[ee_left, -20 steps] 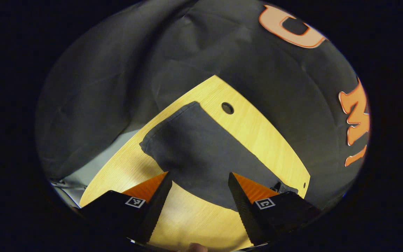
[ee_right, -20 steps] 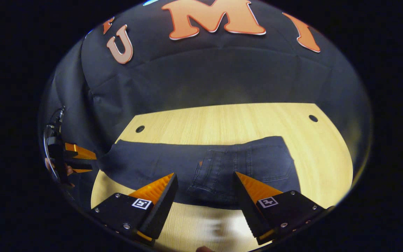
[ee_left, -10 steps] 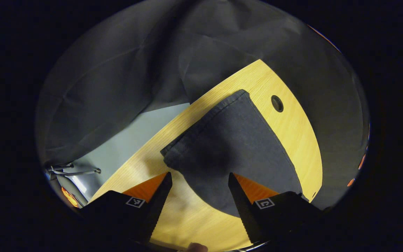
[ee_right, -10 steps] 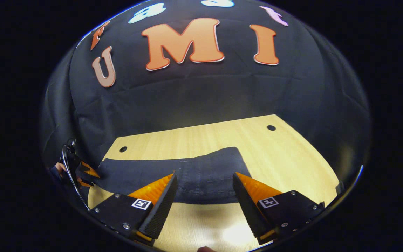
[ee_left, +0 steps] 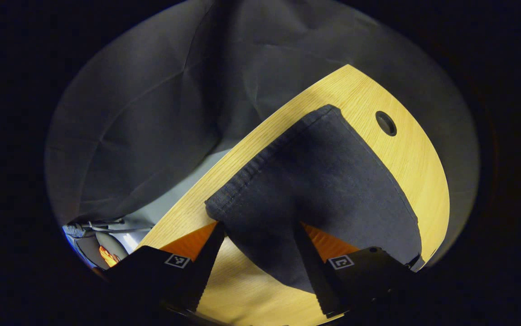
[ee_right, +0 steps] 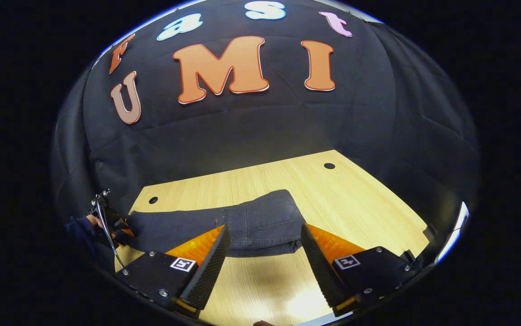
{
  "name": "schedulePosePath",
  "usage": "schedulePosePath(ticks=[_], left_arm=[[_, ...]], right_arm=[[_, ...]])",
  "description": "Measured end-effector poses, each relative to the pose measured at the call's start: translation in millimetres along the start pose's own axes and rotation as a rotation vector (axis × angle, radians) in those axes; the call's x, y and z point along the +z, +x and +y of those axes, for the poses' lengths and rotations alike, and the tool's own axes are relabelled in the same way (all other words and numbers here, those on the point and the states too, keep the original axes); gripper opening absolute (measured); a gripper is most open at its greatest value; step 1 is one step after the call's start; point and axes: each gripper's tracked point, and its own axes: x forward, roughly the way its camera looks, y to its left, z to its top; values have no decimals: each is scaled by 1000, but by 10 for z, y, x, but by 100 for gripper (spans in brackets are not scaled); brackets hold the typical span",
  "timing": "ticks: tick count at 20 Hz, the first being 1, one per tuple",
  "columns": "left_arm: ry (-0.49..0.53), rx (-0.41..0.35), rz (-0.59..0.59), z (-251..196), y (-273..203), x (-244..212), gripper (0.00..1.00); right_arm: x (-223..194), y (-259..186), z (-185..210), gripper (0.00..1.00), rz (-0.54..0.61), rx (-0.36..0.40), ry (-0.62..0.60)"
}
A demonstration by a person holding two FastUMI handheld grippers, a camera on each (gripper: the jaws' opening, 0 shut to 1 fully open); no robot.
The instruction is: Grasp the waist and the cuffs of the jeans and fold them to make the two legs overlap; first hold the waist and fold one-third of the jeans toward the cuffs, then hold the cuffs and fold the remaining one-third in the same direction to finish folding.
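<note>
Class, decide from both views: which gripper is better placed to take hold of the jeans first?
Left. The left gripper has open fingers at the jeans' cuff end; the right gripper hangs open short of the waist.

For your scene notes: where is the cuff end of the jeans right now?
In the left gripper view the cuff end lies on the wooden table near its edge, just ahead of the left gripper, whose open fingers straddle it.

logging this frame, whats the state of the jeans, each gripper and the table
jeans: flat on the table, legs overlapped, not yet folded in thirds
cuffs: lying at the table's edge, between the left gripper's fingers but not pinched
waist: lying flat, ahead of the right gripper
left gripper: open, astride the cuff end
right gripper: open, holding nothing
table: bare wood beside the jeans
</note>
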Motion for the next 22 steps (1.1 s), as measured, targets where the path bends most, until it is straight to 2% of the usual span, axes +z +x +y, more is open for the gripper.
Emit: schedulePosePath(ticks=[2, 3, 5, 6, 8, 10, 16, 22], left_arm=[[54, -58, -66, -129, 36, 46, 81], [58, -113, -97, -235, 66, 77, 57], [89, -159, -110, -253, 51, 33, 10], [66, -188, -112, -247, 20, 39, 10], [45, -255, -148, -336, -155, 109, 2], [47, -309, -209, -388, -361, 179, 2], [61, -385, -347, -219, -1030, 321, 2], [131, -474, -452, -175, -1849, 380, 2]], right_arm=[[-9, -37, -43, 96, 8, 2, -6], [14, -47, -61, 95, 2, 5, -7], [24, -54, -112, 95, -1, 14, -12], [26, -49, -133, 95, 0, 21, -18], [48, -5, -185, 95, 3, 33, -37], [99, 41, -183, 95, 7, 60, -47], [352, 182, -216, 95, -37, 119, -72], [488, 299, -381, 98, -62, 136, -70]])
